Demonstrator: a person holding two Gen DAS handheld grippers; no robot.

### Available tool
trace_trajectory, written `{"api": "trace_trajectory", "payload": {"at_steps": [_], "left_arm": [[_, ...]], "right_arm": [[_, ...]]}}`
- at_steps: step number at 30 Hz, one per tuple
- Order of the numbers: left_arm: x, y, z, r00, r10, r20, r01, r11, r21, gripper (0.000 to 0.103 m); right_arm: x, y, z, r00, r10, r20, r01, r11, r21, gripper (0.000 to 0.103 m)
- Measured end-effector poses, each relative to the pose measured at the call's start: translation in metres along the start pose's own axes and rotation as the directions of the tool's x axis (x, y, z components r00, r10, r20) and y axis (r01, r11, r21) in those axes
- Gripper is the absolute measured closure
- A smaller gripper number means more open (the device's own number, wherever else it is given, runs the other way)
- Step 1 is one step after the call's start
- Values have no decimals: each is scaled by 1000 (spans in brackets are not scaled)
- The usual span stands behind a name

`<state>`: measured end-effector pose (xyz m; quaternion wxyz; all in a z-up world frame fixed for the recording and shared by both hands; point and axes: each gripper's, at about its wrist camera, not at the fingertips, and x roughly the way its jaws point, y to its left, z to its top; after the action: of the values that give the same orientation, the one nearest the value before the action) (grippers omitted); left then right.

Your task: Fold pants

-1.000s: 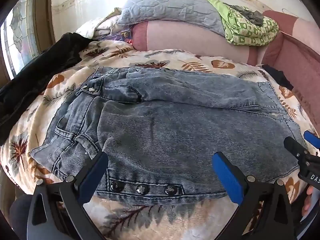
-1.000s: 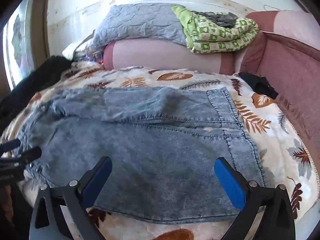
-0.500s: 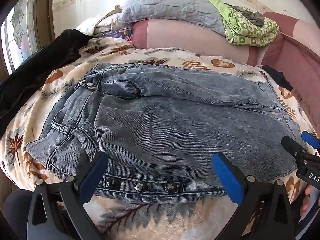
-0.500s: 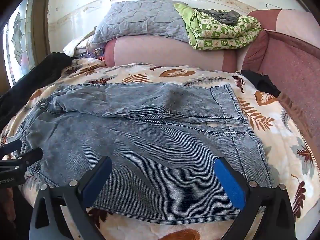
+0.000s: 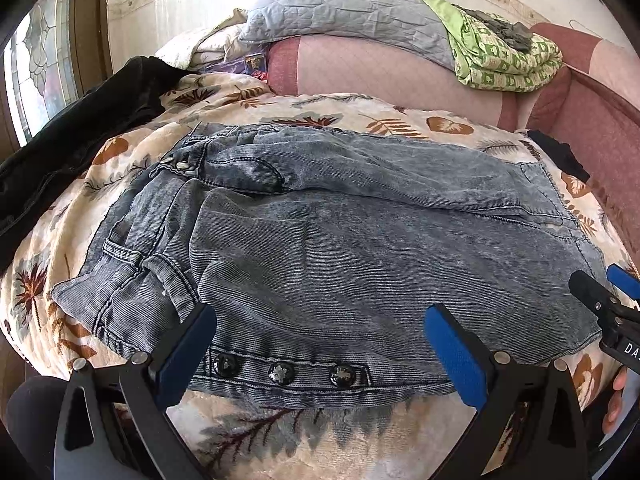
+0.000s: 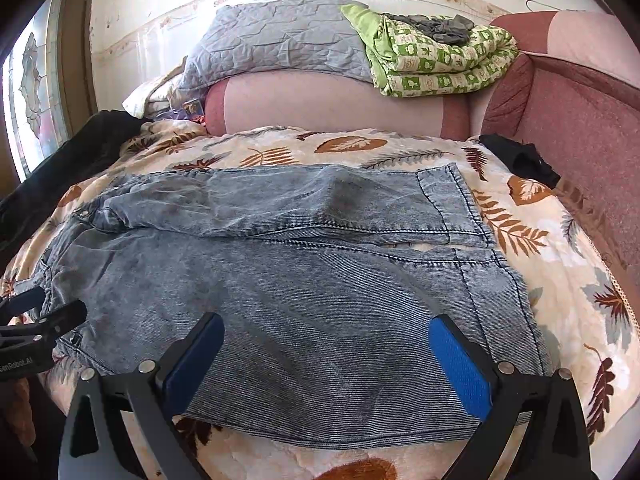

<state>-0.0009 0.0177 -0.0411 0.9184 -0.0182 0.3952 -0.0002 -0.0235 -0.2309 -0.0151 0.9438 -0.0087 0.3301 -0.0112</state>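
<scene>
Two tools frame the scene, the left tool (image 5: 320,344) and the right tool (image 6: 326,354), each with its blue-padded fingers spread wide and pinching nothing, held just above the near edge of the jeans (image 5: 340,248). The jeans lie across the bed (image 6: 552,240), waistband to the left and leg hems to the right, the nearer leg overlapping the farther one. The near hem runs behind the black arms of both tools, so parts of it are hidden. In the left view three dark studs (image 5: 282,372) show along the near hem, and the right tool is cut off at the frame's right edge; whether either tool touches the cloth is hard to tell. A person's fingers (image 5: 614,400) peek in beside it, mostly out of frame. The bed carries a cream blanket printed with leaves. A black garment (image 5: 72,140) lies along its left side by a patterned glass window (image 6: 34,80). At the back, a grey quilt (image 6: 280,44) and a green checked blanket (image 6: 436,60) sit on a pink bolster (image 6: 332,104), below a pale wall.
</scene>
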Motion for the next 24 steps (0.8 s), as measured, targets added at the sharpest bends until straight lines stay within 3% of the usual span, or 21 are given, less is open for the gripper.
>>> {"api": "trace_trajectory", "payload": {"at_steps": [24], "left_arm": [[-2,3,1,1000,-1,0,1,1000,-12,0]], "right_arm": [[2,-5,0,1000,-1,-13,2,1000,21,0]]}}
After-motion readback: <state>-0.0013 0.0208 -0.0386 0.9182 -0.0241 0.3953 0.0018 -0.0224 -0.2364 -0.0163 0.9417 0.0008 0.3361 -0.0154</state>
